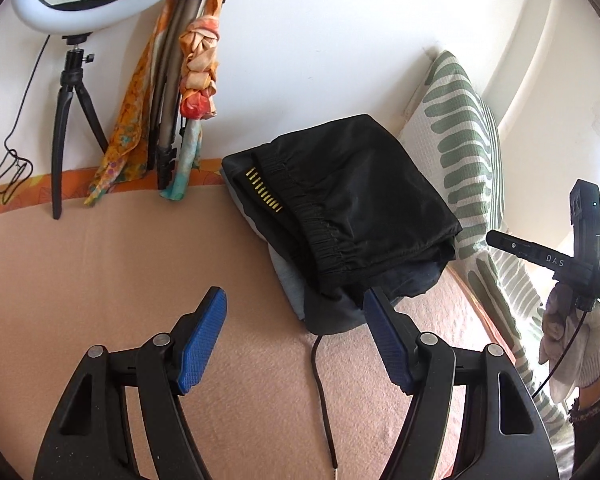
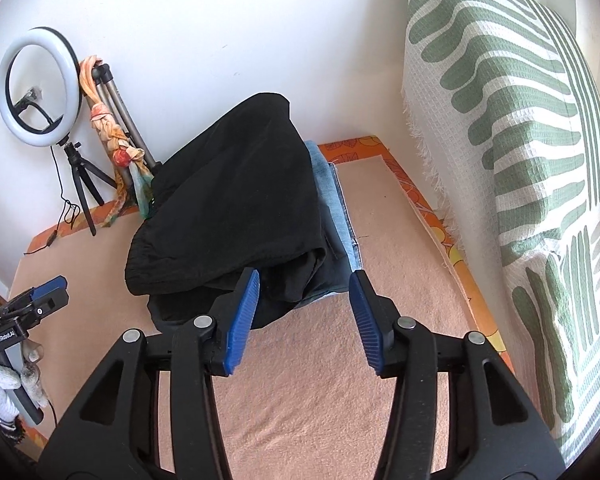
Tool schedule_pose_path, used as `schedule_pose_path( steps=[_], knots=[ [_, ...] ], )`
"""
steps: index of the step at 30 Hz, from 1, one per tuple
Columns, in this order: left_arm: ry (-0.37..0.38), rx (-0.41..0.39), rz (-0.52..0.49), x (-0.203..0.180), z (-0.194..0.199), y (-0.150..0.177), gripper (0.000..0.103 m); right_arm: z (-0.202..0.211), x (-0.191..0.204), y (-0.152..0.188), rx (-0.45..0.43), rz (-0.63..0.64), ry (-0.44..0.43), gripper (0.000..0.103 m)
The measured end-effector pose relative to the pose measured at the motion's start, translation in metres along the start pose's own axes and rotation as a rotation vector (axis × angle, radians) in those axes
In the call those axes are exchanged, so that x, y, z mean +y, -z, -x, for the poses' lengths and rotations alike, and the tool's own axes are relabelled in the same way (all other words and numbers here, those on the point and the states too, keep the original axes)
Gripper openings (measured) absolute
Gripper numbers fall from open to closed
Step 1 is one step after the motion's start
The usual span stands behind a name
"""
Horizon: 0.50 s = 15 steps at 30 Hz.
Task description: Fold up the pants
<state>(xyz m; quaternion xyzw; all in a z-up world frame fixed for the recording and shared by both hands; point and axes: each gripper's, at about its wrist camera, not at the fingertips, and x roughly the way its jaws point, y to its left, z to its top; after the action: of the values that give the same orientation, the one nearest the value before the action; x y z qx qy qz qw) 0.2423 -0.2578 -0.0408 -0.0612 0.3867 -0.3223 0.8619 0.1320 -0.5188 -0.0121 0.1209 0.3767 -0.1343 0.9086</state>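
Note:
Folded black pants point(image 1: 352, 196) with an elastic waistband lie on top of a stack of folded clothes, including light blue jeans point(image 2: 338, 216), on the pink blanket. The pants also show in the right wrist view point(image 2: 236, 200). A black drawstring point(image 1: 320, 384) trails from the stack toward me. My left gripper point(image 1: 296, 340) is open and empty, just in front of the stack. My right gripper point(image 2: 304, 320) is open and empty, close to the stack's near edge. The right gripper's body point(image 1: 572, 256) shows at the right of the left wrist view.
A ring light on a tripod point(image 1: 76, 92) and a second tripod draped with orange scarves point(image 1: 196, 80) stand against the white wall. A green-striped white pillow point(image 2: 520, 160) leans at the right. The pink blanket point(image 2: 320, 392) covers the bed.

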Motion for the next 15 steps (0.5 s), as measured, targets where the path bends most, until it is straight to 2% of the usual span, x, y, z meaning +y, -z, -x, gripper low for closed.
schedule_pose_path(
  steps=[5,9,13,15],
  knots=[
    [0.010,-0.010,-0.033,-0.012,0.025,0.008,0.071,0.035,0.036,0.012,-0.056,0.053,0.023,0.063],
    [-0.019,-0.034,-0.070,-0.020,0.054,0.015,0.071,0.061,0.064,0.022,-0.104,0.069,0.027,0.077],
    [-0.024,-0.068,-0.079,-0.020,0.088,0.022,0.072,0.080,0.086,0.036,-0.128,0.055,0.016,0.082],
    [-0.029,-0.083,-0.084,-0.019,0.104,0.027,0.075,0.088,0.096,0.043,-0.139,0.043,0.014,0.086]
  ],
)
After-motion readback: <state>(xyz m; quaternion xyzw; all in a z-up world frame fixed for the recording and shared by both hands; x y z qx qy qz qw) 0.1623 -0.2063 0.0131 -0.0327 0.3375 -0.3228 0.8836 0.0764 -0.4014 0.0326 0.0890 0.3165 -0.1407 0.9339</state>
